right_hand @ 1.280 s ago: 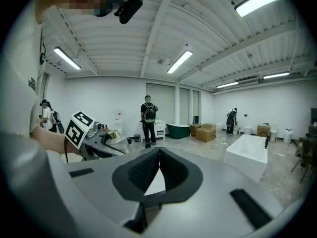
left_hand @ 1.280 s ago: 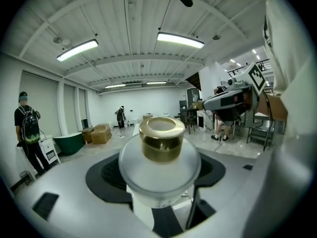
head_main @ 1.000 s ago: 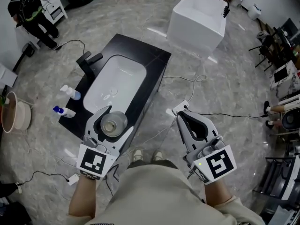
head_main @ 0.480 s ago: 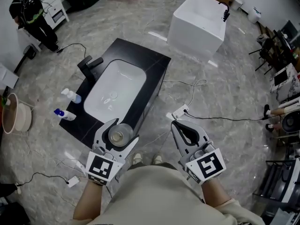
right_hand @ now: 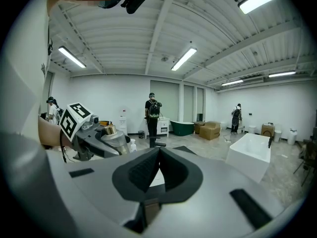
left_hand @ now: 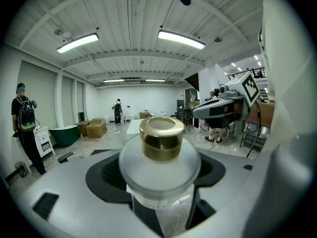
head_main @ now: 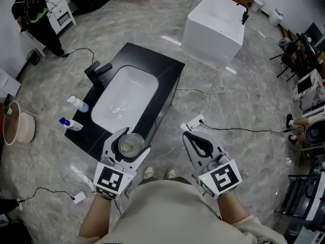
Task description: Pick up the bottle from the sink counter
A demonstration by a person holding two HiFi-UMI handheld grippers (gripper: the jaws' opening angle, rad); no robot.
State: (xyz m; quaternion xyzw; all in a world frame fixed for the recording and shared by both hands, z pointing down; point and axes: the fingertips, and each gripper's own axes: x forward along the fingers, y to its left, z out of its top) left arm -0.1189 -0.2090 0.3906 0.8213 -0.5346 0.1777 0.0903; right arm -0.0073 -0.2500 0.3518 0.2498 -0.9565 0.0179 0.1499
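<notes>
My left gripper is shut on a round frosted bottle with a gold cap, held in the air just off the near end of the black sink counter. In the left gripper view the bottle fills the space between the jaws, cap pointing at the camera. My right gripper is shut with nothing in it, over the floor to the right of the counter. Its pads meet along their length. From the right gripper view, the bottle shows in the left gripper at the left.
The counter holds a white basin, a black faucet and two small spray bottles on its left edge. A white tub stands beyond. Cables and a power strip lie on the floor. A person stands at far left.
Both grippers have drawn back toward me over the last second, the left one carrying the bottle off the counter's near end. Little has moved in the last half second.
</notes>
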